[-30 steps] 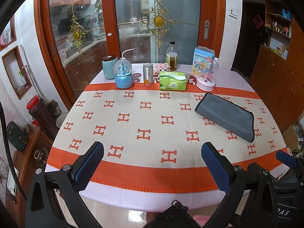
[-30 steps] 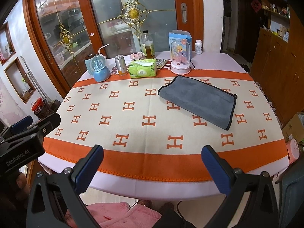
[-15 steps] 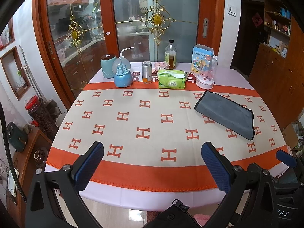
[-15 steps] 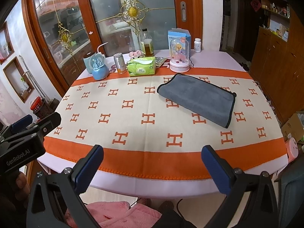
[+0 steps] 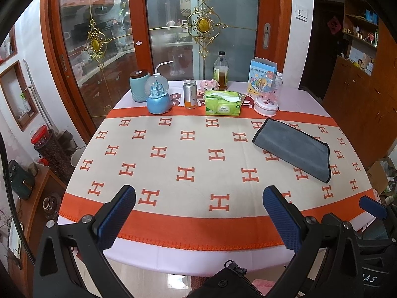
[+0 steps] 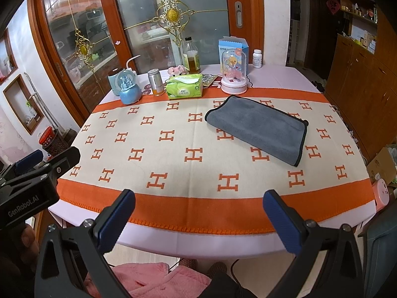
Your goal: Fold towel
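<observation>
Item: grey towel (image 6: 258,129) (image 5: 294,150). Lies flat on the far right part of the desk (image 6: 188,206), set at a slant, apparently doubled over already, its dark-bound edge toward the near right. Touches nothing but the cloth under it.

Item: left claw (image 5: 198,211). Spread wide, nothing between the blue pads; held over the near edge of the desk, well apart from the towel.

Item: right claw (image 6: 198,213). Likewise wide open and empty, over the near edge, with the towel ahead and to its right.

Change since a second ago: both views have crept slightly nearer the desk; towel and the far row of goods are unmoved. Neither claw has altered its spread.

Far row: blue snow globe (image 6: 129,89), metal can (image 6: 156,82), green tissue pack (image 6: 184,87), oil bottle (image 6: 191,55), domed ornament (image 6: 234,74), the last just beside the towel's far corner.

Assessment: approach only. No contact yet made; a further fold would call for both claws to reach a towel edge.
</observation>
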### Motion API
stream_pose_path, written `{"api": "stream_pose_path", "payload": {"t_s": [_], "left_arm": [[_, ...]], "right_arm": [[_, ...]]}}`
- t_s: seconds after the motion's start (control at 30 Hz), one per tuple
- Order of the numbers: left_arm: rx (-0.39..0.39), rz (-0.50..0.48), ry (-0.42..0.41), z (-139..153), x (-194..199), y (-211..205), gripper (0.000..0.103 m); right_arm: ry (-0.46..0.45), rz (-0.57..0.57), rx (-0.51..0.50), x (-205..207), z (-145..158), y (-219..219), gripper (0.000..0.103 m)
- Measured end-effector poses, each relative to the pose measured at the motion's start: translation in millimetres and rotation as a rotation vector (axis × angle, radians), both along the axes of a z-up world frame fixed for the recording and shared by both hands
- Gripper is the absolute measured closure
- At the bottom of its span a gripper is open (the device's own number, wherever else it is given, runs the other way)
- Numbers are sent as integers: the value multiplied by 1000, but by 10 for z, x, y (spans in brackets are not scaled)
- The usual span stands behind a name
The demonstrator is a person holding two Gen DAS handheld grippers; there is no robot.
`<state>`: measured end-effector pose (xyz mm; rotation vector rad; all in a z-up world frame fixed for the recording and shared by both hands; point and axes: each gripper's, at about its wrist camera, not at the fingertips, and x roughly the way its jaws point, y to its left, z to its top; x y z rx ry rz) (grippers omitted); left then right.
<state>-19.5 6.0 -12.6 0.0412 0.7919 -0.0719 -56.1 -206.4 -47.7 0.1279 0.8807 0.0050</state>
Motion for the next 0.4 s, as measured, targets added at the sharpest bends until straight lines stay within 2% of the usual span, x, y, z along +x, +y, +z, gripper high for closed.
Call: {"api": "stream_pose_path", "payload": {"t_s": [0.4], "left_arm": [[7,0,12,-15,35,22,1]], "right_arm": [[1,-1,0,15,7,-1,0]]}}
